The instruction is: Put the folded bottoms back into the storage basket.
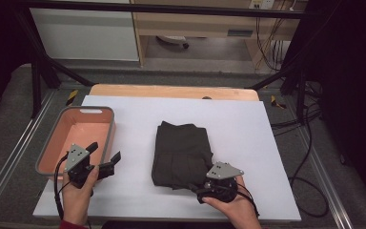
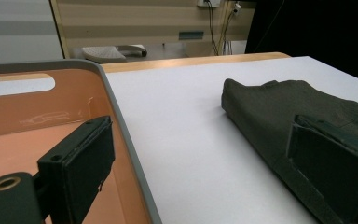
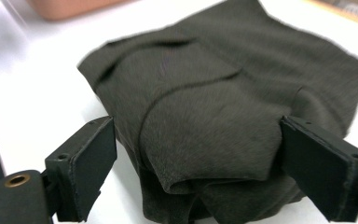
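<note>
Right gripper (image 1: 201, 190): nearest the high camera, at the near edge of the tabletop, held in the right hand (image 1: 233, 207). Jaws stand wide apart, 1 to each side of the garment's near fold; in the right gripper view neither pad clearly presses on the cloth.
Garment (image 1: 181, 155): dark, folded, lying flat near the middle of the tabletop. Its near corner bunches up between the right gripper's 2 jaws (image 3: 205, 121).
Left gripper (image 1: 106, 155): at the near left, held in the left hand (image 1: 78, 195), just beside the bin's near right corner. Jaws apart, nothing between them; 1 jaw hangs over the bin, the other over the tabletop.
Bin (image 1: 107, 138): salmon-coloured inside, grey rim, handle slot in the far wall. It sits on the left edge of the tabletop, well apart from the garment. The inside that shows is bare.
Tabletop (image 1: 238, 124): covered by a white sheet; a wooden edge shows along the far side.
Left gripper view: bin wall (image 2: 121, 126) at left, garment (image 2: 270, 107) at right, white sheet between them.
</note>
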The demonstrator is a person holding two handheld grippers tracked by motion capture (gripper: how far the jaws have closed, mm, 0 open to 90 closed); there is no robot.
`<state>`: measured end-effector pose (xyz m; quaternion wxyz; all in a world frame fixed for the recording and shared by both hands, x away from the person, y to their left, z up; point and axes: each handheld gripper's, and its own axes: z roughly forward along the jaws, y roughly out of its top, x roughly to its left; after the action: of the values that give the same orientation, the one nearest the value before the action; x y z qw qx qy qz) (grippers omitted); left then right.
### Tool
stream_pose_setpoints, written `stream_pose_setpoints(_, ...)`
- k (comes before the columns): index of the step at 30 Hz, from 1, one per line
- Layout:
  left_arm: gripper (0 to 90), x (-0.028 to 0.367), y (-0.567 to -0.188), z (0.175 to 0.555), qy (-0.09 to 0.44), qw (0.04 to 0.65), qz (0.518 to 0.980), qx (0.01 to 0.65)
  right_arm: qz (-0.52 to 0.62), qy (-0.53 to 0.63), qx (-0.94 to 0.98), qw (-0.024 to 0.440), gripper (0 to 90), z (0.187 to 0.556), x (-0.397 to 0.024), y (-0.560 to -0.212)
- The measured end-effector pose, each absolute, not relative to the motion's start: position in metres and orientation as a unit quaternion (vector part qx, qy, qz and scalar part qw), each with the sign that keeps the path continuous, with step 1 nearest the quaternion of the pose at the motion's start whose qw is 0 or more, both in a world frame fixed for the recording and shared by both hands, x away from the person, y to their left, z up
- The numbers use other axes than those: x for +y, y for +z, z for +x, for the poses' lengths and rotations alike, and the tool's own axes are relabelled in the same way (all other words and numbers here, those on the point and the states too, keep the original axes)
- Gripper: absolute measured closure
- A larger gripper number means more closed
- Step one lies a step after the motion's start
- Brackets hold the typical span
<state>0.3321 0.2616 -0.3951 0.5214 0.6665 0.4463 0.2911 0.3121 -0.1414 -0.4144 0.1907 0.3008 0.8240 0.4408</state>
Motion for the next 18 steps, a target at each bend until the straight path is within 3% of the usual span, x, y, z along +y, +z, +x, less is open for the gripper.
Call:
stream_pose_setpoints(12, 7.8, 0.261, -0.395, 0.332, 0.291, 0.521, 0.668, 0.445, 0.292, 0.395, 0.849, 0.196, 22.2, 0.31, -0.133, -0.448)
stream_pose_setpoints(18, 7.8, 0.259, -0.395, 0.332, 0.291, 0.521, 0.67, 0.442, 0.282, 0.384, 0.852, 0.216, 40.4, 0.311, -0.134, -0.45)
